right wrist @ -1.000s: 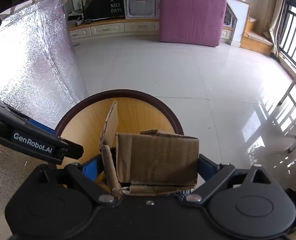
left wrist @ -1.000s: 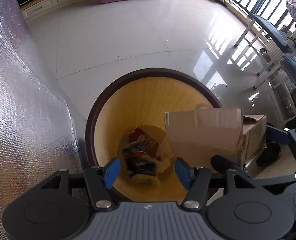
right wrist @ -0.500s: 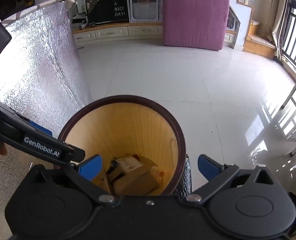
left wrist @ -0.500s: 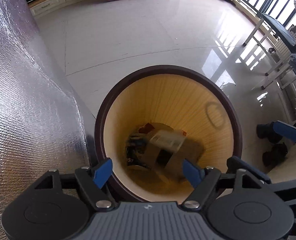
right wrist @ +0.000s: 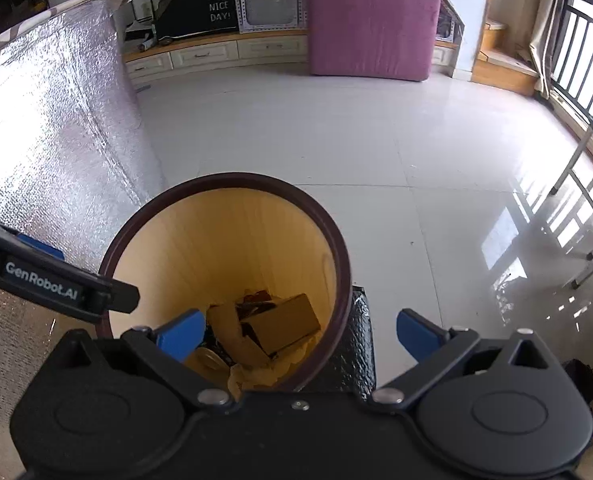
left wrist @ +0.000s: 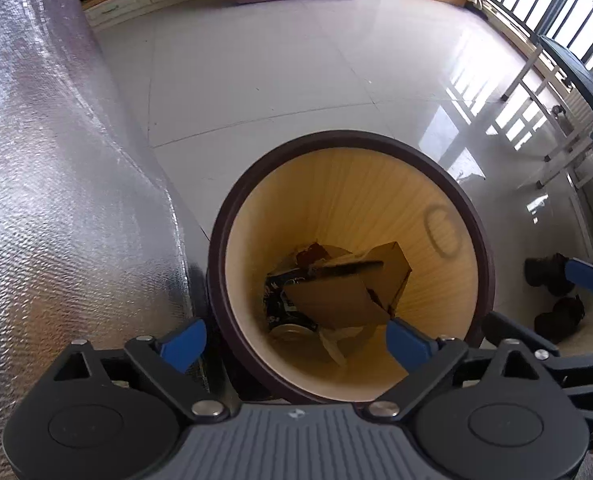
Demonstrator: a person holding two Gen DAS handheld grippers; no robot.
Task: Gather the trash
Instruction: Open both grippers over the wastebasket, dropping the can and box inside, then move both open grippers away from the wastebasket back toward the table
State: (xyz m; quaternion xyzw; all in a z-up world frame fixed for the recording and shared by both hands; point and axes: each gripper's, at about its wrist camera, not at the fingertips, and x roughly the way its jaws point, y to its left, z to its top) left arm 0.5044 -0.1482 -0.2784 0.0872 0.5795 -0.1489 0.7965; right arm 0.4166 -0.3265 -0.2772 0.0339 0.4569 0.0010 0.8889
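A round bin with a dark brown rim (left wrist: 468, 204) (right wrist: 332, 232) and yellow inside stands on the tiled floor. A crumpled cardboard box (left wrist: 336, 300) (right wrist: 284, 322) lies at its bottom on top of dark wrappers and other trash. My left gripper (left wrist: 296, 340) hangs over the bin's near rim, its jaws opening with nothing between them. My right gripper (right wrist: 296, 332) stands open above the bin's near side, also empty. The left gripper's arm (right wrist: 52, 280) crosses the left of the right wrist view.
A silver foil-covered panel (left wrist: 56, 200) (right wrist: 56, 140) stands close on the left of the bin. A pink mattress (right wrist: 372, 20) leans on the far wall beside low cabinets. White chair legs (left wrist: 536, 120) and dark shoes (left wrist: 552, 292) are to the right.
The cardboard box left my right gripper's jaws and dropped to the bottom of the bin. My left gripper's jaws spread wider. Both hands stayed over the bin.
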